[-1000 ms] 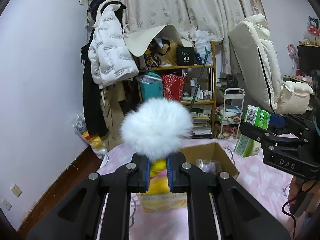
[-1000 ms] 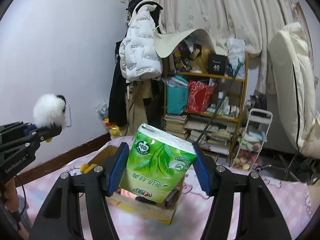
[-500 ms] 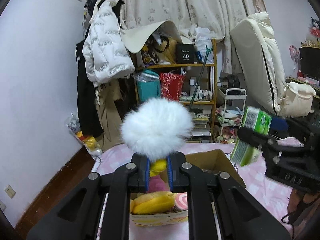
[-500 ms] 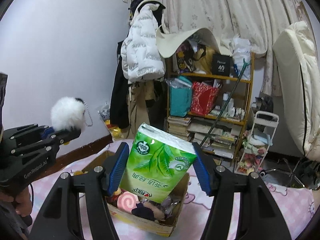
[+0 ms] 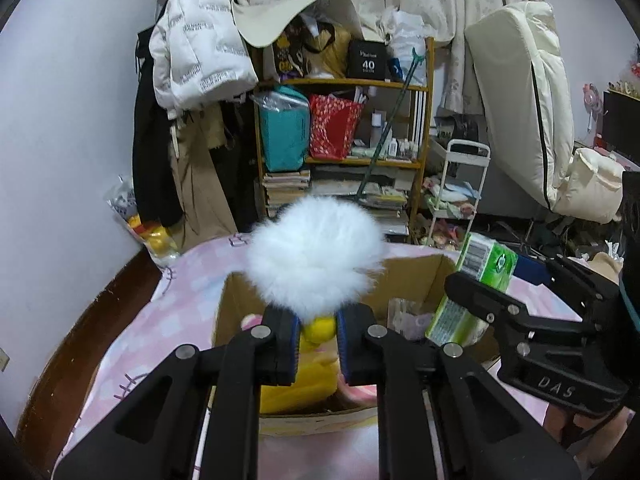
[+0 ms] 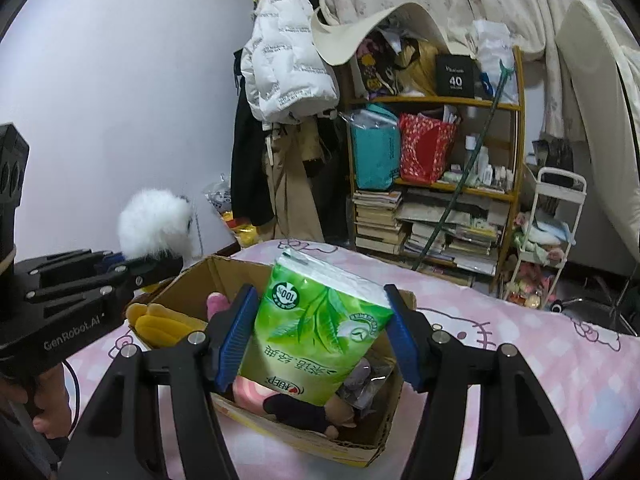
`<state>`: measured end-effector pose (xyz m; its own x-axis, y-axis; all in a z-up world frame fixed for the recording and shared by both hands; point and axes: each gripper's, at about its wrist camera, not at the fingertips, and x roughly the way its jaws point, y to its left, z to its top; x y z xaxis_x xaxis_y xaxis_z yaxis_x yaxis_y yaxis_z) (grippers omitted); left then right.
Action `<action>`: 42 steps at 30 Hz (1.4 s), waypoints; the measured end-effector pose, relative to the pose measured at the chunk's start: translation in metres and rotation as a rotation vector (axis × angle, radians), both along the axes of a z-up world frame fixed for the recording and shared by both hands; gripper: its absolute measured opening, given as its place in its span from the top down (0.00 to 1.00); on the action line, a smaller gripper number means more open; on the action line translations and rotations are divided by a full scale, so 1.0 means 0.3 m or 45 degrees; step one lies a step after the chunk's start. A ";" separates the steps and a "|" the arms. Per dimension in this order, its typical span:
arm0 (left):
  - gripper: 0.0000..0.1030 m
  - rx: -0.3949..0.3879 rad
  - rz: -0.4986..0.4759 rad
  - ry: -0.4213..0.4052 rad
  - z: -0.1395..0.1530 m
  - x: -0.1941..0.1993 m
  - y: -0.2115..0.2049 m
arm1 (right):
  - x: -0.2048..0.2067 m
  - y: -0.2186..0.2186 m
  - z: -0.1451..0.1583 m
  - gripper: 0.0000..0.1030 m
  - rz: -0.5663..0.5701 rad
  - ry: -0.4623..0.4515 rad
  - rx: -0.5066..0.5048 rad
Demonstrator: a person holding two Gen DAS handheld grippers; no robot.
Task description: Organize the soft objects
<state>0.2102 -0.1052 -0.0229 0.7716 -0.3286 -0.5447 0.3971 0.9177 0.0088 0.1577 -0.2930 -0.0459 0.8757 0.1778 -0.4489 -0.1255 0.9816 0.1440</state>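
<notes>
white pompom [image 5: 314, 254] hides much of the cardboard box [image 5: 420, 276] interior.

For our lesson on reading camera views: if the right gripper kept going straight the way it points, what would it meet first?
Probably the open cardboard box and the soft items inside; the right gripper, gripping the green tissue pack, points down into it. Depth is uncertain.

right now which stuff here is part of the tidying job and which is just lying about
Part of the job:
- white fluffy pompom in the left tongs, which are opening
- green tissue pack in the right tongs
- cardboard box with soft toys

Lying about:
- white puffer jacket
- cluttered shelf
- white trolley
</notes>
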 end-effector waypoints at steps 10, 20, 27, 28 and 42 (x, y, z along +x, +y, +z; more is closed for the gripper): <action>0.73 0.073 0.001 0.076 -0.080 -0.001 -0.011 | 0.024 0.000 -0.053 0.35 0.013 0.072 0.022; 0.46 0.088 0.056 0.023 -0.039 -0.064 0.029 | -0.018 -0.012 -0.030 0.20 -0.032 0.033 0.051; 0.25 0.116 0.114 -0.006 -0.012 -0.122 0.073 | -0.058 -0.007 -0.001 0.06 -0.040 0.022 0.064; 0.24 0.114 0.121 -0.011 -0.007 -0.134 0.082 | -0.066 -0.007 0.006 0.02 -0.060 0.021 0.057; 0.10 0.165 0.259 -0.099 0.131 -0.281 0.171 | -0.224 -0.081 0.136 0.00 -0.091 0.065 0.085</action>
